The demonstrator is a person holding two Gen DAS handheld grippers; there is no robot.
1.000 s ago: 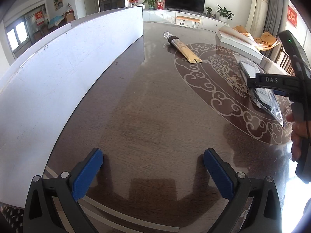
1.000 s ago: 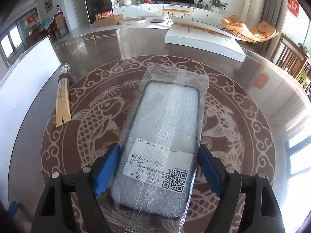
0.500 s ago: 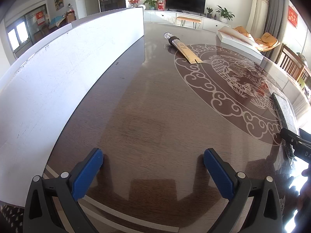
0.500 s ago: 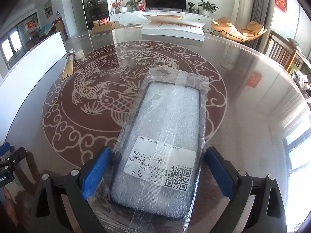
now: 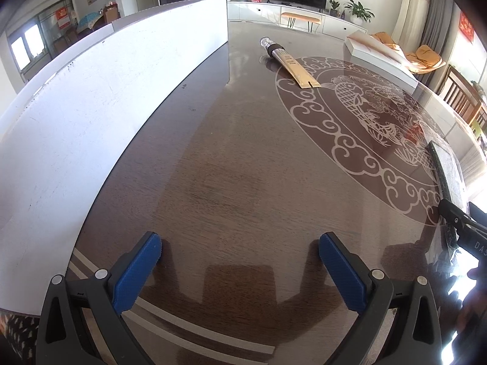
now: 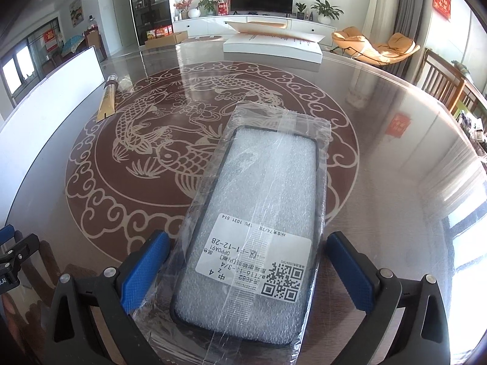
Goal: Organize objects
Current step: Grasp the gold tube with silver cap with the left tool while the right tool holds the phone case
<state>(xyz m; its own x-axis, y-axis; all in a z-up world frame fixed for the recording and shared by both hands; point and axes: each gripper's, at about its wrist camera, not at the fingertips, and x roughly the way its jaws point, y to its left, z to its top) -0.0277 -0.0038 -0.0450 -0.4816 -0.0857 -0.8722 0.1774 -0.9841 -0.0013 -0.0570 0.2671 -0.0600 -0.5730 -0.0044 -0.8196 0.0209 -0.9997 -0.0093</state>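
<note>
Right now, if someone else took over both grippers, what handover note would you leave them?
Right gripper: jaws have just been opening; the bagged phone case lies between them on the table, pads clear of it.
Left gripper: open, empty, above bare table near the white board.
Gold tube lies across the table, beside the board's far end.
Done: case set down. Left: tube untouched; where things finally go is unclear.

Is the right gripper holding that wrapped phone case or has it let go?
Let go. The right gripper has just been opening; both fingers stand clear of the wrapped phone case, lying flat on the table.
</note>
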